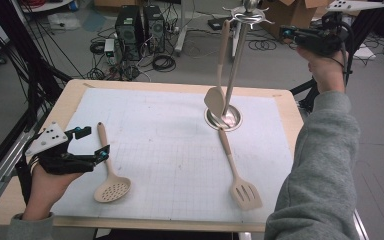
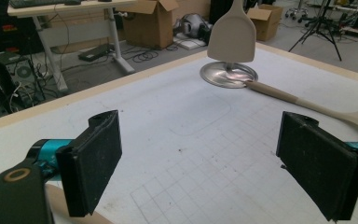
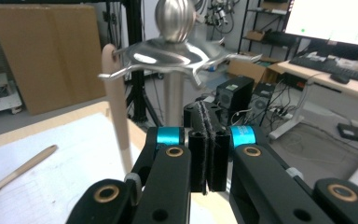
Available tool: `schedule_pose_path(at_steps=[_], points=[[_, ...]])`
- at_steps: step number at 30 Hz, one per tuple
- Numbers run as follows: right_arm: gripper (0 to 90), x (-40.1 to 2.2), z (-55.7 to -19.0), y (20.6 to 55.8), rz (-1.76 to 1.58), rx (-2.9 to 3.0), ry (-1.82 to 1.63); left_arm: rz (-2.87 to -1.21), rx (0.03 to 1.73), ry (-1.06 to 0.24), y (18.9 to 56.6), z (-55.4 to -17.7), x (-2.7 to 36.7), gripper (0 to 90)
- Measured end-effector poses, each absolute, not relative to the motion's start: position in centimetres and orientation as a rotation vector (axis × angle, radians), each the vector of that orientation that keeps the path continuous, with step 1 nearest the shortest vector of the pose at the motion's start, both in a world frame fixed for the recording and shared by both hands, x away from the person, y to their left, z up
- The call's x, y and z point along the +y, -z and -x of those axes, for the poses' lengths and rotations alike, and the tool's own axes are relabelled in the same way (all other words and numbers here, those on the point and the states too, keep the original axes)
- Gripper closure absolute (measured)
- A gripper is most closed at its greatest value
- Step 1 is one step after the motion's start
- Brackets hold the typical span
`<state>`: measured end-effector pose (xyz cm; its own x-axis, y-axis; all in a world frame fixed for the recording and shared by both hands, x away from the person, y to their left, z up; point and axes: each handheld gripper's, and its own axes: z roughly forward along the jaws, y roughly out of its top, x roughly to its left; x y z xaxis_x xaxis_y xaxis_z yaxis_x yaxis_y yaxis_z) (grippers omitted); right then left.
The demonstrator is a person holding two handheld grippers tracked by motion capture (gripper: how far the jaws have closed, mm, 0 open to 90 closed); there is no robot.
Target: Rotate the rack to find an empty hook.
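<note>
Standing off to the side here and the setup looks like hanging utensils on a rack, going left to right: the left gripper [image 1: 92,145] sits low by the table's left edge with its jaws spread wide and nothing between them, right next to the handle of the skimmer [image 1: 111,185] lying flat on the white mat [image 1: 170,150]. From the left gripper view those pads [image 2: 93,163] are well apart, so if they come down off-centre I reckon the round handle just rolls or skids away. Middle of the table is the hanging rack [image 1: 237,65] with one turner [image 1: 217,75] already dangling from a hook, blade almost touching the pole down by the round base [image 1: 223,118]. The slotted turner [image 1: 240,175] lies on the mat with its handle end right up against that base, so grabbing it carelessly could nudge the stand. Over on the right, the right gripper [image 1: 287,34] is up level with the hooked top, jaws pressed together on nothing, very close to the top disc [image 3: 177,53]. A small bump there could set the hanging turner swinging, knock it off its hook, or tip the whole rack, since it looks tall on a smallish foot
</note>
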<state>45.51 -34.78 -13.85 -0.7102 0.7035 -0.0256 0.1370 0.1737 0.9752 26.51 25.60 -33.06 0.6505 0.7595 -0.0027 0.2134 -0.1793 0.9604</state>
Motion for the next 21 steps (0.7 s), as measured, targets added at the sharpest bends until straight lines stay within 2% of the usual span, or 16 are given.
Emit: schedule_pose_path(at_steps=[7, 21], points=[[89.7, -34.2, -46.1, 13.1, -0.785, 1.982, -1.536, -1.725, 0.787, -0.579, 33.1, -27.0, 25.4, 14.5], [89.6, -33.2, -47.6, 13.7, -0.794, 1.945, -1.492, -1.724, 0.809, -0.573, 33.5, -27.4, 25.8, 14.5]])
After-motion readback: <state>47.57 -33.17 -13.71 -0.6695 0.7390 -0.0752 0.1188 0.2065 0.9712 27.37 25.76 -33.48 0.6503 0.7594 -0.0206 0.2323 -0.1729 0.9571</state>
